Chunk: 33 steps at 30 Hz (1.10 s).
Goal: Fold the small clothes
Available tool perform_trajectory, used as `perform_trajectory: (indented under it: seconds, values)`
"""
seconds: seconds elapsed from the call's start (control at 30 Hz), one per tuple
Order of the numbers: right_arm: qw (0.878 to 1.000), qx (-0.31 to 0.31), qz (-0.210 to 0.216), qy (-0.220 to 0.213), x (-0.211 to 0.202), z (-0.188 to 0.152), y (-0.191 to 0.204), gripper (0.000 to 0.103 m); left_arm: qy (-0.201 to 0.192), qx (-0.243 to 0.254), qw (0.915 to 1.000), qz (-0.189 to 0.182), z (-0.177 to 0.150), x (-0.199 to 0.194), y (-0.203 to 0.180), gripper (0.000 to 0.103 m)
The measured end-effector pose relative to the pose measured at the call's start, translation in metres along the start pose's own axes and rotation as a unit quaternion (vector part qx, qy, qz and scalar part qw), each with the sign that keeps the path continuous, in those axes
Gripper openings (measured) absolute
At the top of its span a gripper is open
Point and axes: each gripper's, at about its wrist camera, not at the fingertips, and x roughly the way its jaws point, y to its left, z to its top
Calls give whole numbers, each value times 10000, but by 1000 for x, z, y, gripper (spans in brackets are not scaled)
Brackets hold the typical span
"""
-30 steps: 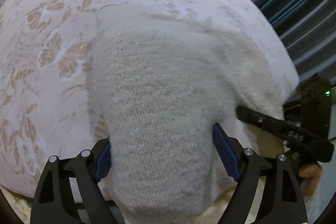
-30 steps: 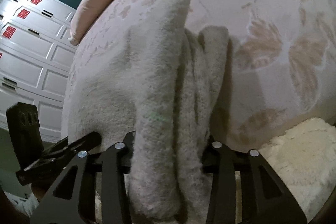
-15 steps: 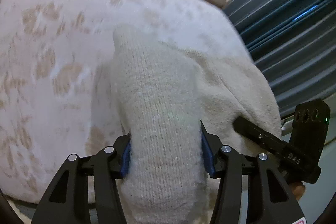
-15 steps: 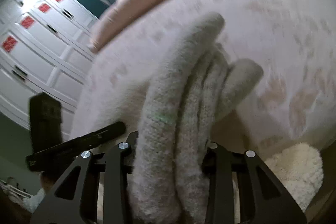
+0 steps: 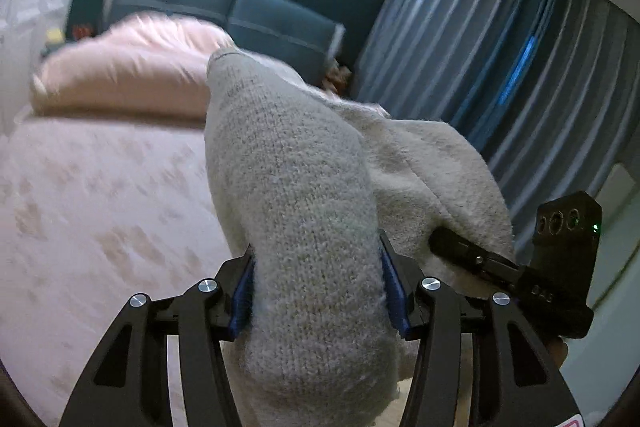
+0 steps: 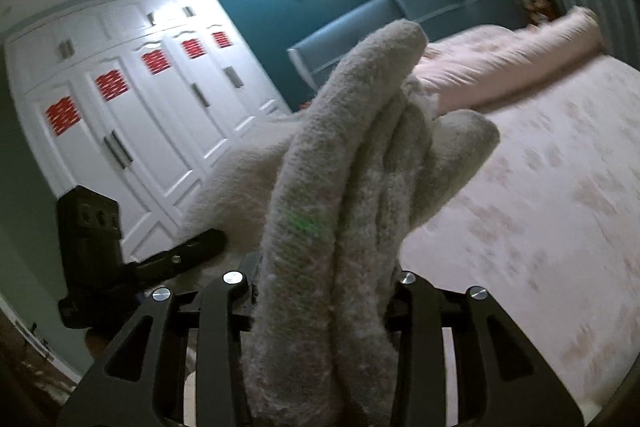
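While the left gripper is clamping one end of the knit garment, the right gripper is pinching its bunched folds. Both are holding it above the pink bed.

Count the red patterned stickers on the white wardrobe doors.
5 red stickers, one per door, in a row rising rightward across the wardrobe. More could be hidden.

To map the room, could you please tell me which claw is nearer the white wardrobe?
Left. The left claw sits on the white wardrobe side, between it and the right claw; the right claw is farther over, toward the bed. Both grip the knit garment.
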Motion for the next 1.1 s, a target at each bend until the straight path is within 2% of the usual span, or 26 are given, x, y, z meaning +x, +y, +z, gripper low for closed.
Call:
perform_trajectory:
  seconds: [0.03,0.1,0.17,0.23,0.27,0.3,0.37,0.47,0.57,0.67,0.73,0.8,0.87,0.9,0.93,0.97,1.0,1.03,1.1]
  values:
    - [10000,12,-4,16,15,2,1,37,-39,46,9998,189,4,-2,10,53]
    - [9997,126,-1,232,59,-4,-9,44,-42,-8,9984,558,3,8,40,61]
    - [9976,358,-279,529,109,-26,-32,51,160,-94,9944,1042,-8,30,76,66]
    - [9878,608,-865,1145,151,-59,-62,49,639,-389,9848,1569,-35,59,122,64]
    - [9786,605,-1334,1446,164,-82,-73,39,927,-644,9748,1925,-56,68,146,60]
    - [9762,610,-1434,1512,163,-95,-77,35,1052,-798,9706,2013,-68,67,158,60]
    - [9774,723,-1252,1542,151,-119,-79,34,1074,-1043,9697,1932,-92,55,173,60]
    - [9740,600,-1364,1704,133,-134,-79,27,1170,-948,9642,2184,-113,44,168,60]
    - [9747,177,-1433,1705,137,-120,-57,26,1119,-848,9668,2135,-110,52,154,60]
    - [9772,-264,-1387,1583,150,-102,-26,26,1084,-838,9728,1867,-97,59,139,62]
    - [9768,-452,-1372,1582,163,-94,-14,26,1127,-775,9725,1887,-95,73,138,63]
    - [9739,-511,-1478,1643,179,-98,-15,26,1314,-782,9675,2012,-97,92,140,64]
    - [9631,-540,-1797,1931,200,-115,-31,26,1493,-816,9596,2243,-108,107,153,65]
    - [9533,-478,-2024,2192,213,-131,-45,25,1660,-851,9498,2511,-119,117,164,65]
    - [9473,-381,-2081,2404,220,-144,-56,24,1795,-874,9425,2681,-127,124,173,65]
    - [9430,-273,-2057,2603,226,-157,-66,23,2041,-984,9304,2881,-142,132,188,69]
    - [9439,-364,-2036,2575,225,-166,-66,23,2146,-1127,9282,2822,-149,134,195,69]
    - [9432,-524,-2078,2541,223,-165,-60,23,2177,-1391,9277,2697,-157,133,203,69]
    - [9403,-762,-2185,2497,217,-155,-42,24,2090,-1548,9288,2640,-161,128,207,71]
